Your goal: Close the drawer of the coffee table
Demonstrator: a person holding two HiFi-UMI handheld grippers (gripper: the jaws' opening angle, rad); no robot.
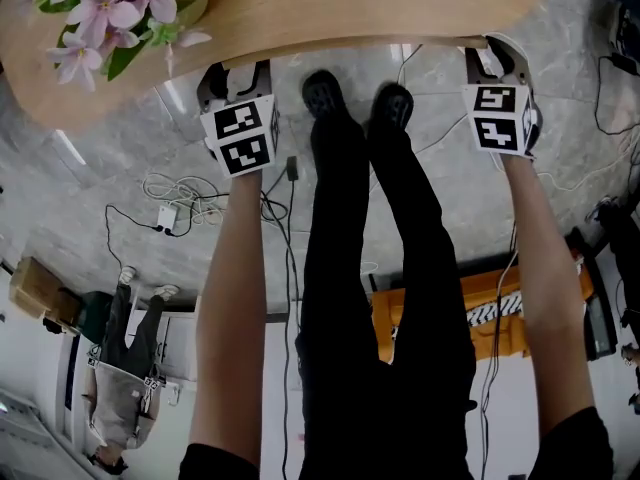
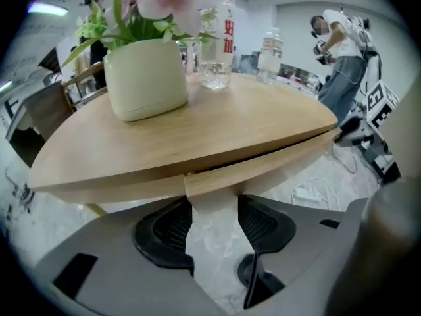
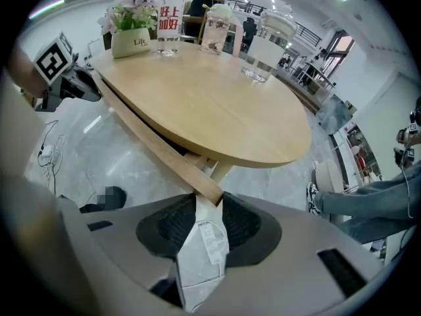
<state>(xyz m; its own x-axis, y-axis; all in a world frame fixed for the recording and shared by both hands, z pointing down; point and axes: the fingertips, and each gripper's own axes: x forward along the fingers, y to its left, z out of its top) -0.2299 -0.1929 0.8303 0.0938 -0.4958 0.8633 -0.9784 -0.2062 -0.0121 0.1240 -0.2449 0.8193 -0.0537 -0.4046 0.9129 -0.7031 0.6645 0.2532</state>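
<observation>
The coffee table (image 1: 350,3) is a pale wood oval. Its drawer front (image 2: 276,160) stands slightly out under the top, with a dark gap above it. My left gripper (image 1: 235,73) is at the drawer's left end. In the left gripper view the drawer's corner fills the gap between the jaws of my left gripper (image 2: 214,209). My right gripper (image 1: 497,53) is at the other end. There the drawer front (image 3: 158,147) ends between the jaws of my right gripper (image 3: 209,209), and a white labelled panel (image 3: 204,242) lies between the pads.
A cream vase of pink flowers (image 2: 145,78), a glass and bottles (image 3: 169,18) stand on the tabletop. The person's black shoes (image 1: 322,93) are under the table edge. Cables and a power strip (image 1: 165,216) lie on the marble floor. Another person (image 2: 339,51) stands beyond the table.
</observation>
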